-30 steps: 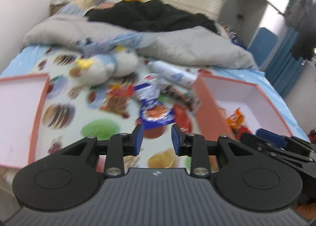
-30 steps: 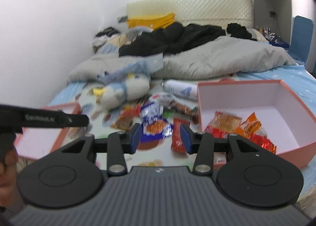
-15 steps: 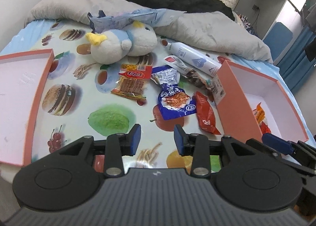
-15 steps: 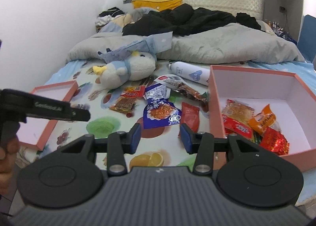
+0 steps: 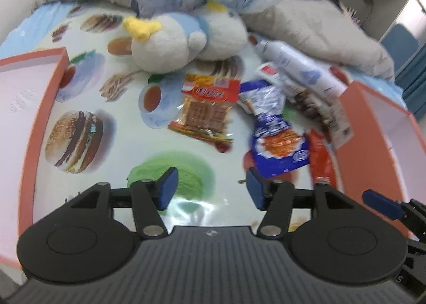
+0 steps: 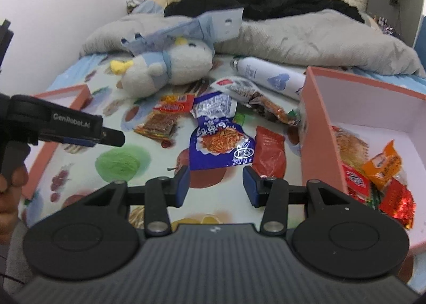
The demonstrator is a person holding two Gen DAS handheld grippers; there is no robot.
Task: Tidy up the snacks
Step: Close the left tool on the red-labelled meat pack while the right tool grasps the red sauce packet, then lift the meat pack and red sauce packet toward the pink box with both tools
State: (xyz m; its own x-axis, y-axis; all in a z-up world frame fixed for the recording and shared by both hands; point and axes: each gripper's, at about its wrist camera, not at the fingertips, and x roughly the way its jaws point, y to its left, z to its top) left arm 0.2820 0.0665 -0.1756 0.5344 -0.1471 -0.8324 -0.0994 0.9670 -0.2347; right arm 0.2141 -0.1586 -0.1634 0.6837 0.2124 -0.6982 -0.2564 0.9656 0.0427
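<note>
Loose snack packets lie on the bed sheet: a clear red-topped packet (image 5: 205, 109) (image 6: 163, 117), a blue packet (image 5: 277, 141) (image 6: 221, 141), a red packet (image 5: 320, 160) (image 6: 269, 149) and a crumpled clear packet (image 6: 255, 96). My left gripper (image 5: 210, 189) is open and empty, above the sheet, short of the packets. My right gripper (image 6: 215, 187) is open and empty, just in front of the blue packet. The pink box (image 6: 316, 128) on the right holds several snack packets (image 6: 372, 168). A pink lid or tray (image 5: 32, 96) lies at the left.
A plush penguin (image 5: 173, 38) (image 6: 165, 67) and a white bottle (image 5: 300, 64) (image 6: 269, 75) lie behind the snacks. A grey duvet (image 6: 306, 38) and black clothing (image 6: 266, 0) cover the far bed. The left gripper also shows in the right wrist view (image 6: 87, 139).
Both grippers have moved forward and lower toward the snacks, and both jaws have opened wider.
</note>
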